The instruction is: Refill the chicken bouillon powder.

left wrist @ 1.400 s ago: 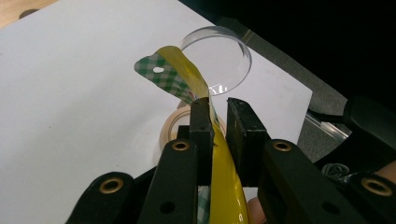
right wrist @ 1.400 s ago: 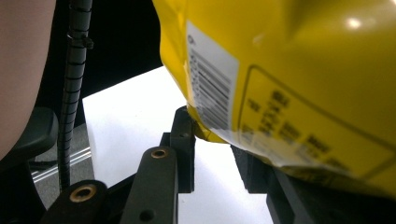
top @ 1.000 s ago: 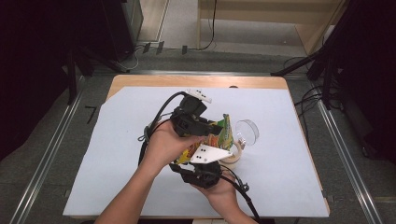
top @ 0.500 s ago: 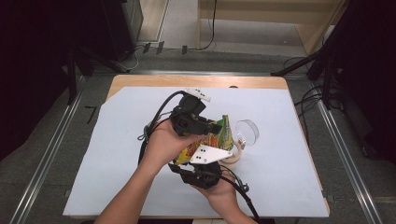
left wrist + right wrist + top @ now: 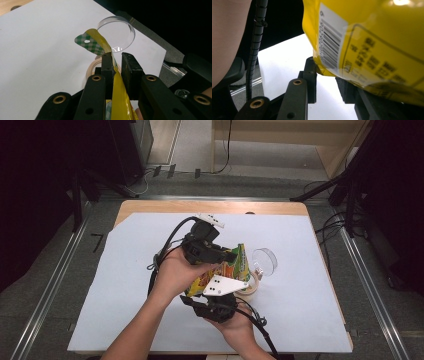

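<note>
Looking down in the high view, the left gripper (image 5: 227, 256) and the right gripper (image 5: 220, 299) meet over the middle of the white sheet (image 5: 125, 285) covering the table, both at a yellow snack bag (image 5: 235, 267) held off the sheet between them. Just right of the bag stand a clear round container (image 5: 265, 261) and a roll of tape (image 5: 252, 287). Left gripper view: the two black jaws stand narrowly apart, clamped on the bag's flattened yellow edge (image 5: 117, 95), whose green-checked corner with a hang hole rises beyond them; the clear container (image 5: 117, 35) and tape roll (image 5: 93, 68) lie farther off. Right gripper view: the jaws are closed on the bag's lower seam (image 5: 362, 50), barcode side facing the camera, white sheet (image 5: 284, 57) beneath
</note>
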{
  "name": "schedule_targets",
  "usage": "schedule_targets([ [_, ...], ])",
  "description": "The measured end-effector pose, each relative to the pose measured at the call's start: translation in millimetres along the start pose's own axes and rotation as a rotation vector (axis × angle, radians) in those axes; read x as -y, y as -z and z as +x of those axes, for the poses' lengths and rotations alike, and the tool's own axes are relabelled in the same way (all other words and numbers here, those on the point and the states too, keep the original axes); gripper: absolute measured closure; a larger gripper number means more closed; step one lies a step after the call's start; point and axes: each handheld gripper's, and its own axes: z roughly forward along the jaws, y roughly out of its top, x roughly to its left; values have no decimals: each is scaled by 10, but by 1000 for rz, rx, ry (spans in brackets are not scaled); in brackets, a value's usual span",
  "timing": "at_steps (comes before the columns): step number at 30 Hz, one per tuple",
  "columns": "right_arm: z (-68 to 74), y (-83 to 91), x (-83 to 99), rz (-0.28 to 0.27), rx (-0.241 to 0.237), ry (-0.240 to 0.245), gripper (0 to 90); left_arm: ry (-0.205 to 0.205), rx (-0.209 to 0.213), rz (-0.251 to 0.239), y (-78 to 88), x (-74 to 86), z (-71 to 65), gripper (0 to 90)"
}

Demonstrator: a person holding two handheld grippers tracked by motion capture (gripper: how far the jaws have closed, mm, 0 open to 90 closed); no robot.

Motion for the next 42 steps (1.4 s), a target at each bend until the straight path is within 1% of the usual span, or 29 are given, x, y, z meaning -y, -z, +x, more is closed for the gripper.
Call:
schedule_targets([
  [4, -7, -2, 2, -1, 3, 2, 724, -7, -3, -2, 1, -2, -23, 807],
  [8, -5, -1, 3, 0, 2, 2, 724, -2, -3, 2, -4, -1, -10, 807],
  [42, -4, -17, 5, 0, -2, -8, 724, 4, -1, 6, -10, 1, 12, 807],
])
